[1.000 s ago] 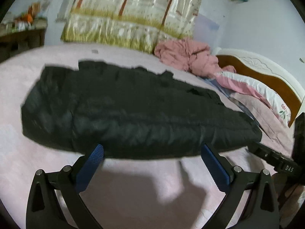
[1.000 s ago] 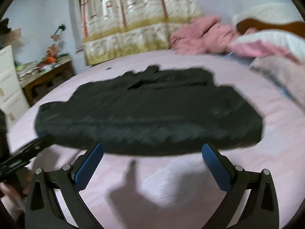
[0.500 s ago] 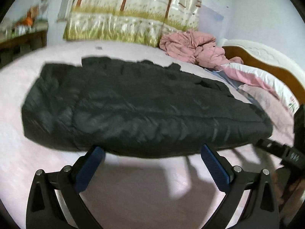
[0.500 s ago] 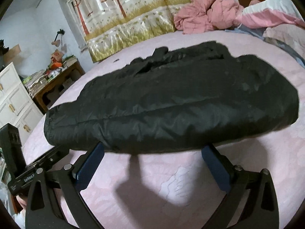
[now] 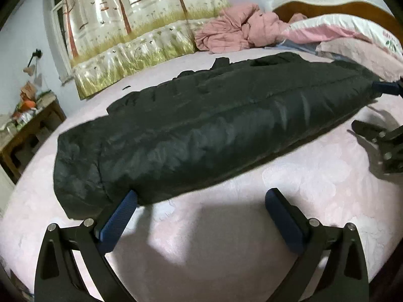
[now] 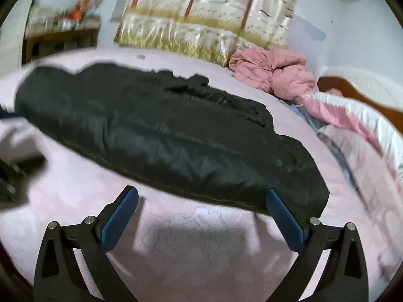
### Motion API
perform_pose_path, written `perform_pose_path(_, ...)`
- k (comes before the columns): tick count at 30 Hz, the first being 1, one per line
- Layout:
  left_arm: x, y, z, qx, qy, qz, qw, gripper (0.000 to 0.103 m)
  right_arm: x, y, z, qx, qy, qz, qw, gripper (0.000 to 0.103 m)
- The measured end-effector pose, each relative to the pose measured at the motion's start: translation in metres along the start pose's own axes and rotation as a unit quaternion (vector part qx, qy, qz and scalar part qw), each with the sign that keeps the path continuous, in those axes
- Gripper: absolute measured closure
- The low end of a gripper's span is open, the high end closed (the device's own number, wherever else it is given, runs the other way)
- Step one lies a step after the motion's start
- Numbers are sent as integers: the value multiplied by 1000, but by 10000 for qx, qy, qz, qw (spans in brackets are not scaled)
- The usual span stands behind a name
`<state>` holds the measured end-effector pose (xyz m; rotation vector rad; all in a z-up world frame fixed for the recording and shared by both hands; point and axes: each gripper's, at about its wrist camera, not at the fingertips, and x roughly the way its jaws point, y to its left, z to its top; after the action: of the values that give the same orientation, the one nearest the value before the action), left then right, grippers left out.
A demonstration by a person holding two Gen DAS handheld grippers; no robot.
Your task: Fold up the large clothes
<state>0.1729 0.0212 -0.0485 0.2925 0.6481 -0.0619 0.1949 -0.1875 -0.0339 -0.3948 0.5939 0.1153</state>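
Note:
A black puffy jacket (image 5: 209, 130) lies folded lengthwise into a long roll across the pink bed sheet (image 5: 314, 183). My left gripper (image 5: 201, 203) stands open just short of the jacket's near-left end, its left blue pad at the hem. In the right wrist view the same black jacket (image 6: 171, 136) runs from upper left to lower right, and my right gripper (image 6: 201, 201) is open at its near-right end, its right pad touching the corner. The right gripper's tip also shows in the left wrist view, at the jacket's far right end. Nothing is held.
A crumpled pink quilt (image 5: 239, 32) and pillows (image 5: 352, 30) lie at the bed head by the wooden headboard (image 5: 340, 5). A tree-print curtain (image 5: 131, 25) hangs behind. A cluttered wooden desk (image 5: 27, 125) stands at the left bedside.
Both grippers have swung outward and come closer to the jacket, the left toward its left end, the right toward its right end. The jacket has not moved.

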Motion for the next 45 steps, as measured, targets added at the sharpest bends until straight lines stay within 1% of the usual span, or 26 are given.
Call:
perform_pose_path(1,0,1,2,-9,-57,113,9999,0,5,5,1,-120,89,-203,9997,2)
perform_pose_path(3,3,6,5,-92,-138,464,9988,0,13,12,2,-312,209,-650,9972,2)
perform_pose_path(4,4,11,7,-186,-168,565,9981,0,14,14,4,-356,183,-759,9963,2)
perform_pose_path(6,4,22,12,-357,-282,590,9972,0,12,14,8,-399,45,-878,9953,2)
perform_pose_path(8,6,31,18,-384,-400,649,9963,0,11,12,10,-395,-7,-880,9953,2)
perform_pose_path(10,13,36,25,-297,-366,702,9964,0,13,7,12,-293,14,-895,9956,2)
perform_pose_path(12,19,41,30,-349,-322,720,9963,0,14,-2,14,-84,45,-861,9962,2)
perform_pose_path(14,20,49,29,-560,-295,681,9957,0,15,-14,17,178,16,-828,9964,2)
perform_pose_path(17,23,59,25,-819,-189,727,9938,0,19,-31,20,493,46,-643,9967,2)
perform_pose_path(21,20,82,18,-1301,-160,779,9883,0,26,-50,14,926,175,-433,9946,8)
perform_pose_path(23,16,91,13,-1413,-171,720,9872,0,25,-60,13,1095,155,-426,9930,8)
perform_pose_path(25,11,100,5,-1445,-221,622,9873,0,20,-65,10,1115,74,-471,9926,8)
perform_pose_path(27,6,102,-2,-1384,-227,666,9879,0,15,-68,6,1044,-25,-521,9932,8)
perform_pose_path(28,5,102,-3,-1344,-229,626,9887,0,12,-69,4,980,-64,-532,9937,8)
perform_pose_path(29,0,100,-6,-1263,-292,493,9903,0,10,-69,3,922,-83,-549,9942,8)
perform_pose_path(31,-14,88,-7,-860,-536,114,9948,0,8,-67,0,812,-100,-590,9949,8)
perform_pose_path(32,-20,79,-7,-582,-635,43,9963,0,7,-65,0,721,-120,-530,9959,7)
perform_pose_path(34,-29,60,-4,-100,-783,74,9968,0,4,-56,1,479,-186,-433,9977,7)
perform_pose_path(35,-29,49,-1,81,-739,78,9972,0,3,-50,1,307,-232,-433,9983,7)
perform_pose_path(37,-24,34,5,183,-666,-8,9976,0,2,-36,2,-40,-261,-399,9989,7)
perform_pose_path(38,-18,27,8,237,-563,-23,9981,0,3,-29,3,-223,-261,-404,9986,7)
perform_pose_path(40,0,16,15,434,-247,124,9987,0,5,-15,3,-568,-216,-423,9973,7)
perform_pose_path(41,8,12,18,548,-122,275,9980,0,6,-8,4,-735,-207,-435,9961,7)
perform_pose_path(42,18,9,19,632,-8,510,9967,0,7,-2,4,-845,-210,-457,9952,7)
perform_pose_path(43,25,10,20,616,72,682,9957,0,10,2,4,-914,-171,-507,9944,7)
perform_pose_path(45,37,21,21,366,225,835,9956,0,20,3,5,-916,47,-615,9939,7)
